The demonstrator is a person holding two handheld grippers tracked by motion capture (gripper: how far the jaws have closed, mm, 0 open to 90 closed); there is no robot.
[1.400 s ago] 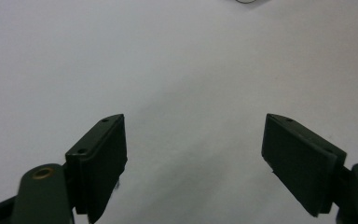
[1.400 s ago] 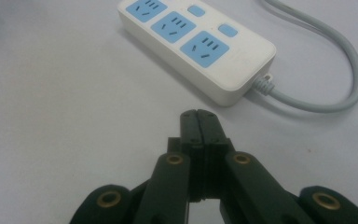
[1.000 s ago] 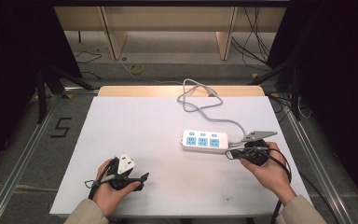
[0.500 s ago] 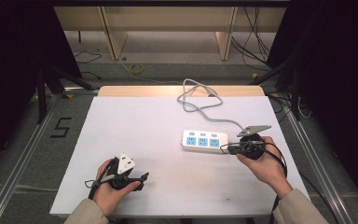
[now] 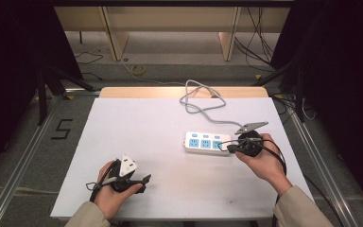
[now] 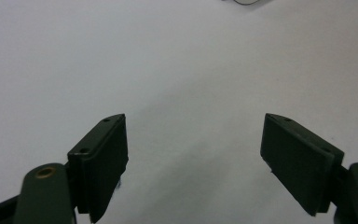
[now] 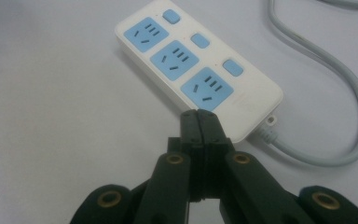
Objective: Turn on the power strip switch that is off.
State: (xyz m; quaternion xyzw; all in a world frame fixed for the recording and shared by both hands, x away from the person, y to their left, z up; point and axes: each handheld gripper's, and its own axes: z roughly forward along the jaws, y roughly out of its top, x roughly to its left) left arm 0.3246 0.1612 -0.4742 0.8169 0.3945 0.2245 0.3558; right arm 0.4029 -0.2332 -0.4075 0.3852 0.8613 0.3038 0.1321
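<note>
From the high view, a white power strip (image 5: 207,143) with three blue sockets lies on the white table (image 5: 137,123), right of the middle, and its grey cable (image 5: 203,101) loops away toward the far edge. The right gripper (image 5: 230,147) is held in the person's right hand (image 5: 261,158) at the right end of the strip, its tip over the strip's near right corner; whether it touches cannot be told from here. The left gripper (image 5: 144,182) rests in the left hand (image 5: 109,189) near the table's near left edge, well apart from the strip. In the left gripper view, the left gripper (image 6: 193,161) has its two black pads spread wide with nothing but bare table (image 6: 168,60) between them. In the right gripper view, the right gripper (image 7: 199,122) has its jaws pressed flat together, grasping nothing, and their tip sits at the near long edge of the power strip (image 7: 200,70), just below the nearest blue socket; the cable (image 7: 335,93) leaves the strip's right end and curves away to the far right.
</note>
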